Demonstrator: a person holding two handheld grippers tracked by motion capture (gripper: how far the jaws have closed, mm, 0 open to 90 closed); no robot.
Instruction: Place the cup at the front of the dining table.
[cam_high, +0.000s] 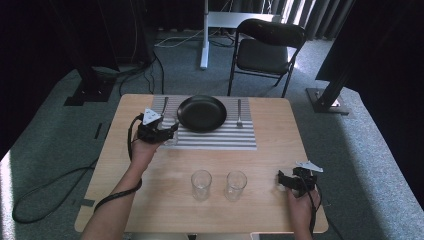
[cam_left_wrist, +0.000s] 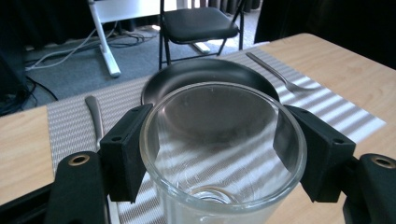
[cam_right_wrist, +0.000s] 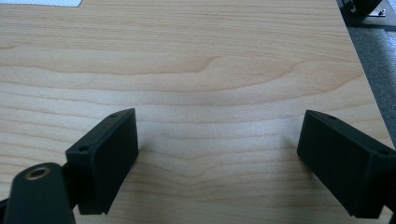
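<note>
1. The wooden table (cam_high: 165, 200) carries a grey striped placemat (cam_high: 220, 140) at upper centre of the high view; setting the glass down on the mat's lower left part, beside the plate, looks like the step in hand.
2. The black plate (cam_high: 202, 113) sits mid-mat, a knife (cam_high: 164, 105) to its left and a fork (cam_high: 239, 112) to its right. The glass should land clear of the plate's rim and off the knife.
3. The left gripper (cam_high: 171, 131), left of centre in the high view, has its jaws pinching a clear drinking glass (cam_left_wrist: 223, 149) by its sides, just below the rim. It is best kept upright, lowered straight, and released only once the base rests flat.
4. Two more glasses (cam_high: 201, 184) and (cam_high: 235, 184) stand low in the frame, well apart from the mat.
5. The right gripper (cam_right_wrist: 219, 163) rests at lower right, its jaws spread wide over bare wood, holding nothing; it is best left still.
</note>
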